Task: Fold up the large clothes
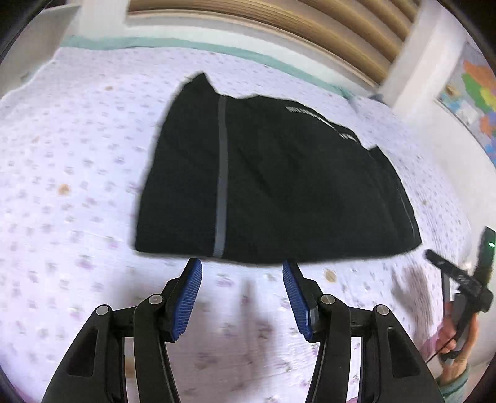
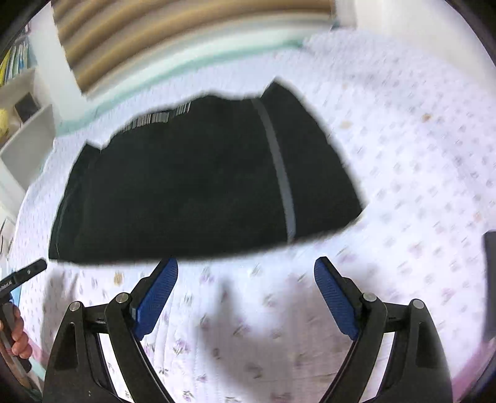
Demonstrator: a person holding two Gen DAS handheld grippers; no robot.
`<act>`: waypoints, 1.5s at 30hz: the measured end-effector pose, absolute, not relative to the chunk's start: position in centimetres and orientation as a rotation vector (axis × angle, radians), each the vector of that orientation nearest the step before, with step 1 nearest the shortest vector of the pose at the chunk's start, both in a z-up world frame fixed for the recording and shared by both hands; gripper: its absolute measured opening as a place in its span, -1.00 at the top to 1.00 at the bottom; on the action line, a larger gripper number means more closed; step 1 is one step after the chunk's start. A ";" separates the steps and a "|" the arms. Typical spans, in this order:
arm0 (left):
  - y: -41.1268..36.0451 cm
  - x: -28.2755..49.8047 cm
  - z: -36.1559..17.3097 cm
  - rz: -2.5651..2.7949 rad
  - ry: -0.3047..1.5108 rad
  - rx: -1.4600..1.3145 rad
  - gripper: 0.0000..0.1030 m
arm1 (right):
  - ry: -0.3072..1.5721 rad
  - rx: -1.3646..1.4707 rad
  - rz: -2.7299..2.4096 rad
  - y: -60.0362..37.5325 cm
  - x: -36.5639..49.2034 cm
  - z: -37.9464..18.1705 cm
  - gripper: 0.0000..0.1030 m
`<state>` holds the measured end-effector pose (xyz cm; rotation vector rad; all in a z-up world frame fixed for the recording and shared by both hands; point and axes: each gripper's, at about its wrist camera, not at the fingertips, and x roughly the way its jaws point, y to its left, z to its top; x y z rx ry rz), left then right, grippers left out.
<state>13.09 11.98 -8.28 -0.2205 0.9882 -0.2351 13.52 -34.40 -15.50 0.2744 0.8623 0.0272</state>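
A black garment [image 1: 279, 186] lies folded flat on the bed, with a grey stripe [image 1: 221, 186] running down it and white lettering along its far edge. My left gripper [image 1: 241, 266] hovers just in front of the garment's near hem, open, with only sheet between its blue pads [image 1: 189, 297]. In the right wrist view the same garment [image 2: 186, 186] fills the middle. My right gripper [image 2: 246, 266] stands wide open before the near hem, touching nothing. A hand [image 1: 455, 341] at the right edge holds the right gripper's handle.
The bed wears a white sheet with small purple flowers [image 1: 77, 186]. A wooden slatted headboard [image 1: 279, 18] stands behind it. A coloured map [image 1: 474, 93] hangs on the right wall. White shelves [image 2: 28, 133] stand at the left, and a dark object [image 2: 489, 279] lies at the bed's right edge.
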 end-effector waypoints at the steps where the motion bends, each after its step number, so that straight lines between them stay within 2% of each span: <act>1: 12.8 13.5 -7.7 -0.218 0.994 -0.217 -0.13 | 0.842 0.283 0.020 -35.1 13.6 -14.6 -0.77; 9: 18.4 19.4 -6.6 -0.245 0.986 -0.360 -0.27 | 0.809 0.322 -0.011 -38.9 17.2 -11.8 -0.78; 13: 20.0 23.1 -8.6 -0.293 1.025 -0.535 -0.27 | 0.837 0.354 0.015 -39.9 20.6 -12.7 -0.78; 23: 20.1 30.2 -13.5 -0.231 1.077 -0.528 -0.27 | 0.962 0.356 0.044 -42.9 28.2 -17.1 -0.78; 26: 19.5 31.6 -15.2 -0.371 1.111 -0.647 -0.28 | 0.982 0.328 0.069 -42.4 29.9 -18.0 -0.78; 27: 19.5 32.1 -15.9 -0.436 1.130 -0.713 -0.32 | 0.987 0.340 0.081 -42.4 30.6 -18.5 -0.78; 28: 19.4 32.6 -16.9 -0.514 1.157 -0.803 -0.49 | 0.994 0.368 0.094 -42.7 31.2 -19.1 -0.78; 29: 19.5 33.0 -17.5 -0.520 1.162 -0.851 -0.56 | 1.002 0.412 0.114 -43.1 31.8 -19.8 -0.79; 33: 19.0 34.2 -19.1 -0.536 1.193 -0.892 -0.56 | 1.026 0.697 0.233 -45.9 33.2 -23.4 -1.00; 39: 17.6 34.7 -18.9 -0.540 1.198 -0.866 -0.56 | 0.986 0.698 0.340 -45.9 32.5 -22.9 -1.00; 45: 18.9 35.1 -19.8 -0.588 1.195 -1.002 -0.56 | 0.925 0.782 0.496 -46.2 32.3 -22.7 -1.00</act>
